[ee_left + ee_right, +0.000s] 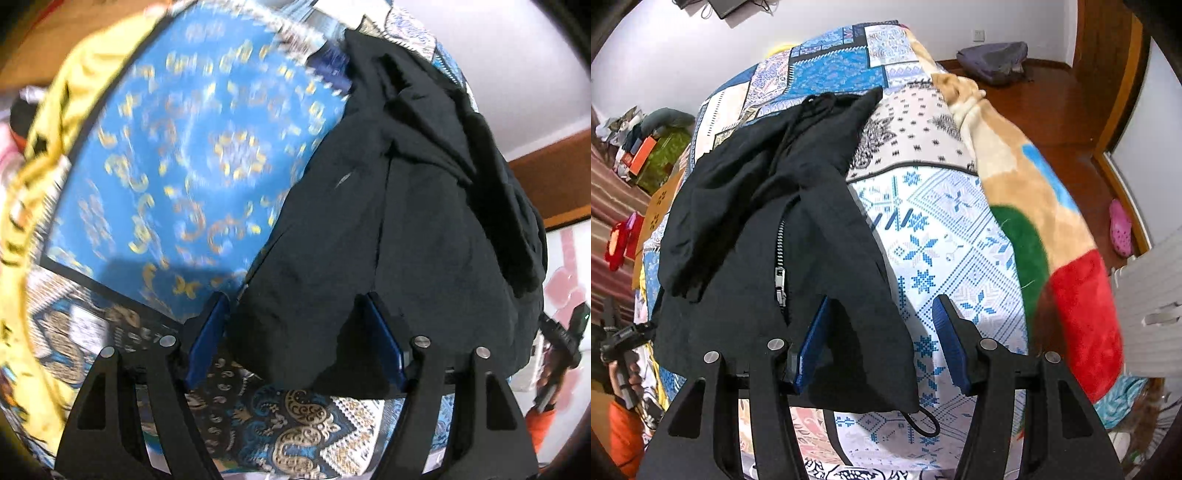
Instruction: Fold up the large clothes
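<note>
- Jacket (pixel 746 229): black, zipped, lying crumpled on the bed (pixel 942 229), sleeves bunched toward the far end; hem nearest both cameras.
- Left gripper (pixel 295 332): jaws apart, a hem corner between the pads; whether they press it, I cannot tell.
- Right gripper (pixel 882 343): released, jaws spread, the other hem corner lying between them, pads clear.
- Step, as judged: taking the hem at both corners.
- Advice: bite both layers squarely, close together, then draw the hem taut and level before folding; keep the zipper (pixel 780 273) straight.
</note>
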Demonstrator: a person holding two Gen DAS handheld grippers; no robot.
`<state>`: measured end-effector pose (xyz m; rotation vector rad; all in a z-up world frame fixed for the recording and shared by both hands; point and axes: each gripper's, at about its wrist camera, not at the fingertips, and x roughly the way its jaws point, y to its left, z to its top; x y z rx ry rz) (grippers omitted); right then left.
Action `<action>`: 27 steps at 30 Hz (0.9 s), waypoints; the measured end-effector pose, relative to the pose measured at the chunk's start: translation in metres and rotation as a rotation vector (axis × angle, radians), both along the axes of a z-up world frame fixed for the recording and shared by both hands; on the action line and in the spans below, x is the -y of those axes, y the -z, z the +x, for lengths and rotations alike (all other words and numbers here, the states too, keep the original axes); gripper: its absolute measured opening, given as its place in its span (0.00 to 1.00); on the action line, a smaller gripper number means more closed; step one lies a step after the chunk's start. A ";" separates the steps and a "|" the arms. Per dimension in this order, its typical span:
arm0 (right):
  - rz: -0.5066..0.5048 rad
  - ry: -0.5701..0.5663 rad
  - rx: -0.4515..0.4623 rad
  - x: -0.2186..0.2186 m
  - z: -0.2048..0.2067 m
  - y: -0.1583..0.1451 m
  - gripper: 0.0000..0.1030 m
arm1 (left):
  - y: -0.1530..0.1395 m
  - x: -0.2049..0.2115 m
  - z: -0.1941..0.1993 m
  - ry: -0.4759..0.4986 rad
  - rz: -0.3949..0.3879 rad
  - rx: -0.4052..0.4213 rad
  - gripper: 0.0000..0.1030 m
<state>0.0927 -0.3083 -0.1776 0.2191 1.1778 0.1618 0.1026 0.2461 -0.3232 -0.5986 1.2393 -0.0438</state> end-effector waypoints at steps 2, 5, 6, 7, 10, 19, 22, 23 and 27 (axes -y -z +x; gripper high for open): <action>0.023 -0.004 0.011 0.000 0.000 0.004 0.55 | 0.003 0.002 -0.002 -0.011 -0.008 0.015 0.76; 0.041 0.001 0.019 0.001 -0.004 0.004 0.55 | 0.002 0.012 -0.002 -0.008 0.019 0.020 0.80; 0.048 -0.012 0.022 0.000 -0.006 0.003 0.51 | 0.001 0.018 0.000 0.002 0.041 0.016 0.80; 0.054 -0.033 0.022 -0.003 -0.008 0.002 0.48 | -0.002 0.024 -0.001 0.022 0.064 0.013 0.78; 0.058 -0.048 0.037 -0.011 -0.014 0.000 0.32 | -0.014 0.039 -0.007 0.066 0.071 0.025 0.58; 0.157 -0.068 0.097 -0.024 -0.001 -0.033 0.06 | -0.086 0.093 -0.004 0.182 0.217 0.174 0.17; 0.171 -0.115 0.149 -0.036 0.010 -0.054 0.05 | -0.126 0.108 0.006 0.230 0.153 0.277 0.17; 0.183 -0.133 0.172 -0.040 0.016 -0.063 0.05 | -0.136 0.111 0.009 0.241 0.142 0.300 0.17; 0.198 -0.166 0.231 -0.052 0.043 -0.087 0.05 | -0.179 0.107 0.033 0.260 0.076 0.380 0.17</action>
